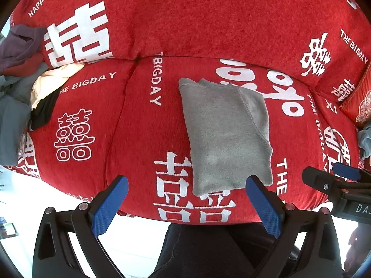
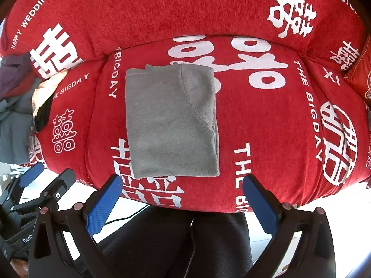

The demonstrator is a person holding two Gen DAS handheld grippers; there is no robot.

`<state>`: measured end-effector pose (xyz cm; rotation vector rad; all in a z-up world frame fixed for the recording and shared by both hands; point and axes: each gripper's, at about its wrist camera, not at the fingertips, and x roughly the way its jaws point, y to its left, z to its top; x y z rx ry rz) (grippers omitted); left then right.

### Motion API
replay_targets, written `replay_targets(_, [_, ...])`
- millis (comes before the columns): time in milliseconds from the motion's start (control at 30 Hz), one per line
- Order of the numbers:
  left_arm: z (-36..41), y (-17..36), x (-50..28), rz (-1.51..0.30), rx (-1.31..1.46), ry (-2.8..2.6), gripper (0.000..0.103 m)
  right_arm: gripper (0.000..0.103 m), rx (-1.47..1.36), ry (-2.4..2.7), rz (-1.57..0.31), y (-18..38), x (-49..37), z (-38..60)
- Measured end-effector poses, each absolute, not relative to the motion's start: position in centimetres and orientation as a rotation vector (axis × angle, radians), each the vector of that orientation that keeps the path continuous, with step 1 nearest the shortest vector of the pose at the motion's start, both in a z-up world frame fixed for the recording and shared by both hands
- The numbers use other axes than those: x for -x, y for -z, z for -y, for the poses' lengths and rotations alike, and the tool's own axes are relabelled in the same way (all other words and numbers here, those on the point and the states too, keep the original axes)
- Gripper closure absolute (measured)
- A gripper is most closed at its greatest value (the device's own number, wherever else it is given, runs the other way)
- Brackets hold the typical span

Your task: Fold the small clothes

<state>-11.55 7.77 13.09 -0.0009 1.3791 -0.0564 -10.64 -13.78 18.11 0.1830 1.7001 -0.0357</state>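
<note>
A folded grey garment (image 2: 172, 120) lies flat on the middle seat cushion of a red sofa (image 2: 266, 120) printed with white characters and the words "THE BIGDAY". It forms a rough rectangle, with a stitched seam running diagonally across its right half; what kind of garment it is cannot be told from the fold.

The left hand-held gripper (image 1: 186, 202) hangs at the near edge of the cushion with its blue-padded fingers spread wide, holding nothing; its right pad overlaps the garment's near right corner in the left wrist view, though whether it touches the cloth is unclear. The right hand-held gripper (image 2: 182, 200) is likewise spread wide and empty, just near of the garment's near edge.

At the far left, a pile of clothes (image 1: 25, 74) in purple, red, cream, black and grey-blue sits on the next cushion, partly cut off by the frame. A red cushion (image 1: 358, 102) and a scrap of blue-grey cloth (image 1: 365, 139) at the right edge are also cropped. The person's dark trousers (image 2: 185, 243) fill the near centre.
</note>
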Motion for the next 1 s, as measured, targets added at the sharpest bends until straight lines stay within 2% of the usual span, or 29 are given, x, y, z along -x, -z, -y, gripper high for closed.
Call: replay_targets(1000, [-7.83,-12.94,11.34,-1.382,-0.007,0.060,0.002,0.000,-0.161,0.039,-1.702,-17.93,10.41,13.21])
